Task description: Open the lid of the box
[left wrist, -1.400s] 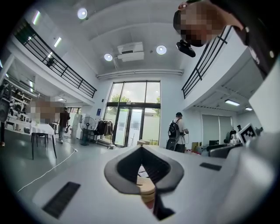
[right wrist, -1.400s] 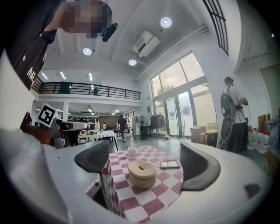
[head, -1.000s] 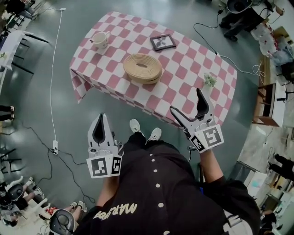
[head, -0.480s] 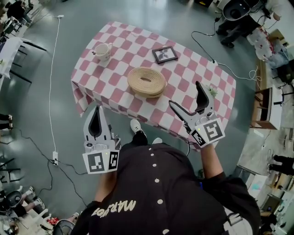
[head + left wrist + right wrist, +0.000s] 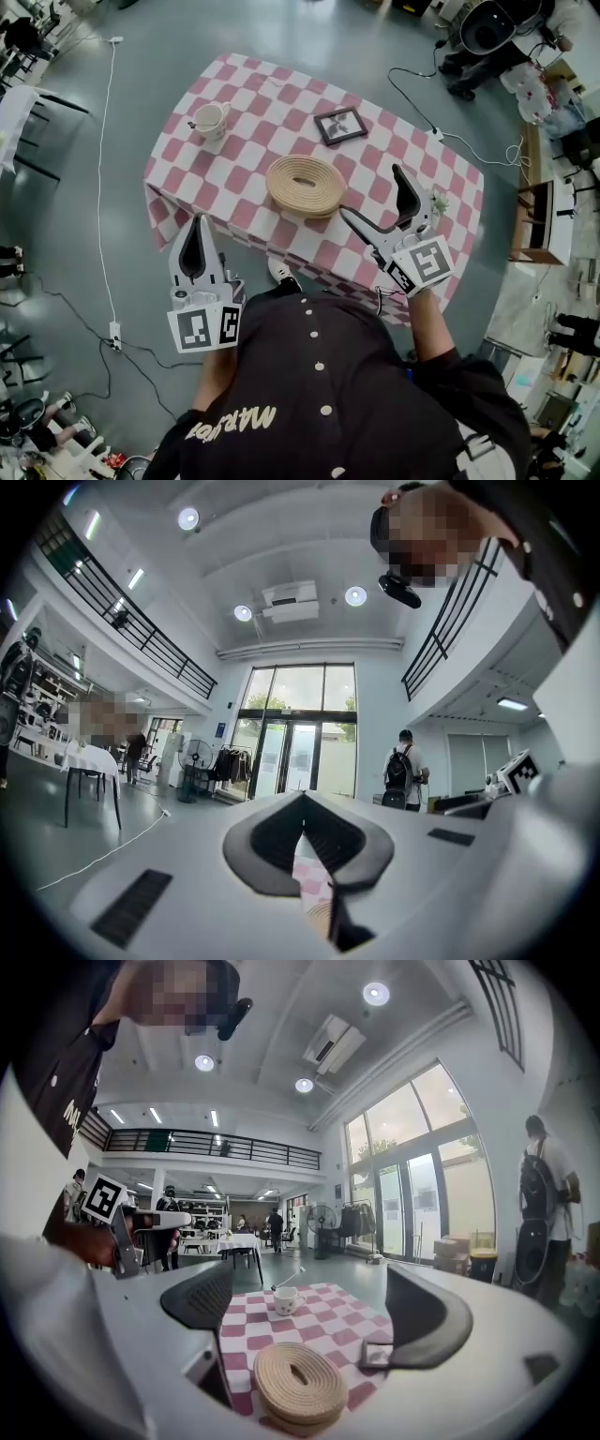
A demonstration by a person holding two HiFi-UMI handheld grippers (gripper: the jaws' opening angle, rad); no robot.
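Box [image 5: 303, 185] on checkered tablecloth [image 5: 253, 103]; grey floor [image 5: 56, 234] around.

We count two grippers, left gripper [image 5: 194, 230] and right gripper [image 5: 372, 194]. Ahead of the right jaws: one woven box [image 5: 303, 185], one cup [image 5: 210, 119], one picture frame [image 5: 338, 125], one checked table [image 5: 253, 98].

Large open hall, mezzanine railing [image 5: 244, 1152], tall glass doors [image 5: 300, 752], floor cables [image 5: 99, 178]
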